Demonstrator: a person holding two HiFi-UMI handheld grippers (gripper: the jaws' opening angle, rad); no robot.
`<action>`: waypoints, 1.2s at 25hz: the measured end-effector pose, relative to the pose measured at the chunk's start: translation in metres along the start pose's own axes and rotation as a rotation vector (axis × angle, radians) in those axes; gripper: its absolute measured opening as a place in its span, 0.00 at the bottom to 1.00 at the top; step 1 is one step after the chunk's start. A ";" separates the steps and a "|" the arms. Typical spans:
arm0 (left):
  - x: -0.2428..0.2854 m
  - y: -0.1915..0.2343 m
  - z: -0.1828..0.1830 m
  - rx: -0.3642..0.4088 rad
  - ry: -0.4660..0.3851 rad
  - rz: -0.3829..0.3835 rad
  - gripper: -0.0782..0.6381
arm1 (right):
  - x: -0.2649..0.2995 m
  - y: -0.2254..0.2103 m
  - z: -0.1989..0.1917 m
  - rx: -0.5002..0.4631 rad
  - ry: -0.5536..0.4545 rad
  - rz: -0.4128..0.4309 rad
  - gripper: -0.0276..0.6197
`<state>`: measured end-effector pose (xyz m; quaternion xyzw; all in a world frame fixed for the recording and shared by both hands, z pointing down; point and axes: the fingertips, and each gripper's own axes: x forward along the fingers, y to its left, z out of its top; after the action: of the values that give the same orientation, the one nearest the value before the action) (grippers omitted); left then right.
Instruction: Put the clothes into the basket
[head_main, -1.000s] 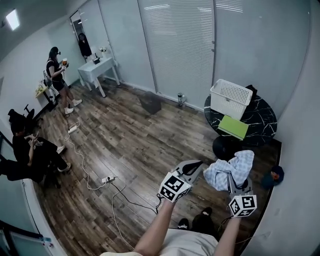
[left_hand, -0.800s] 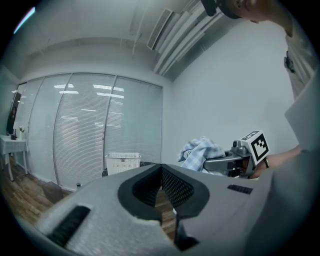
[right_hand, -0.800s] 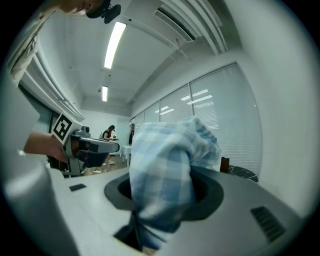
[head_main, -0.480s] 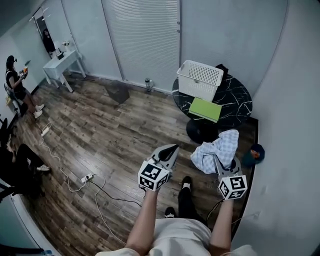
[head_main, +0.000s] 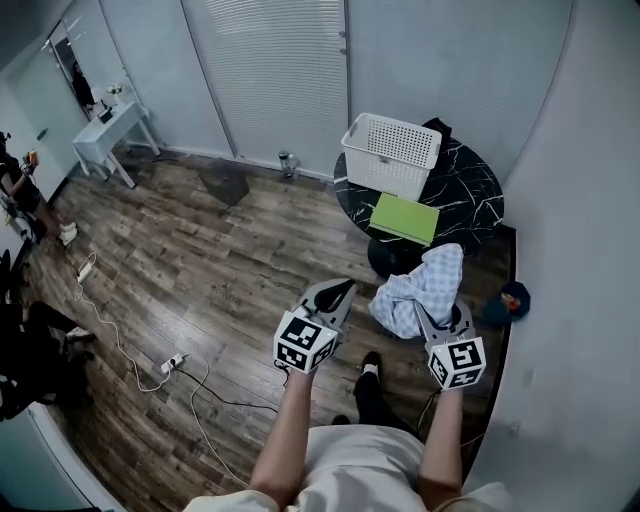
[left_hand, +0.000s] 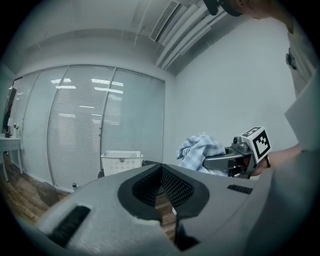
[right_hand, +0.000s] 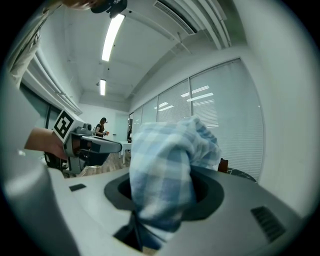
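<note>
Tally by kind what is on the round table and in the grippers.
White basket: 1
Green flat item: 1
Dark object behind the basket: 1
Checked garment, in the right gripper: 1
Total: 4

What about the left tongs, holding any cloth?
No, the left tongs are closed together on nothing; the checked cloth is clamped in the right tongs.

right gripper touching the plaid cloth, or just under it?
Touching. The right gripper view shows the right gripper with its jaws clamped on the plaid cloth, which bunches out between them.
</note>
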<state>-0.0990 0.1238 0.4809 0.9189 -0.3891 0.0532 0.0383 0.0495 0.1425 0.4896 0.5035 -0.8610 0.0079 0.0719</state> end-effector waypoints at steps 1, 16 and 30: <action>0.006 0.004 0.002 0.002 -0.003 -0.004 0.13 | 0.005 -0.004 0.001 0.001 0.001 -0.002 0.32; 0.095 0.055 0.014 0.022 0.028 -0.046 0.13 | 0.082 -0.079 0.009 0.018 0.034 -0.055 0.32; 0.151 0.102 0.034 0.101 0.069 0.040 0.13 | 0.154 -0.141 0.027 -0.044 0.040 -0.011 0.32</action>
<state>-0.0659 -0.0585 0.4697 0.9094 -0.4025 0.1050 0.0041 0.0950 -0.0625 0.4752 0.5062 -0.8566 -0.0010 0.1003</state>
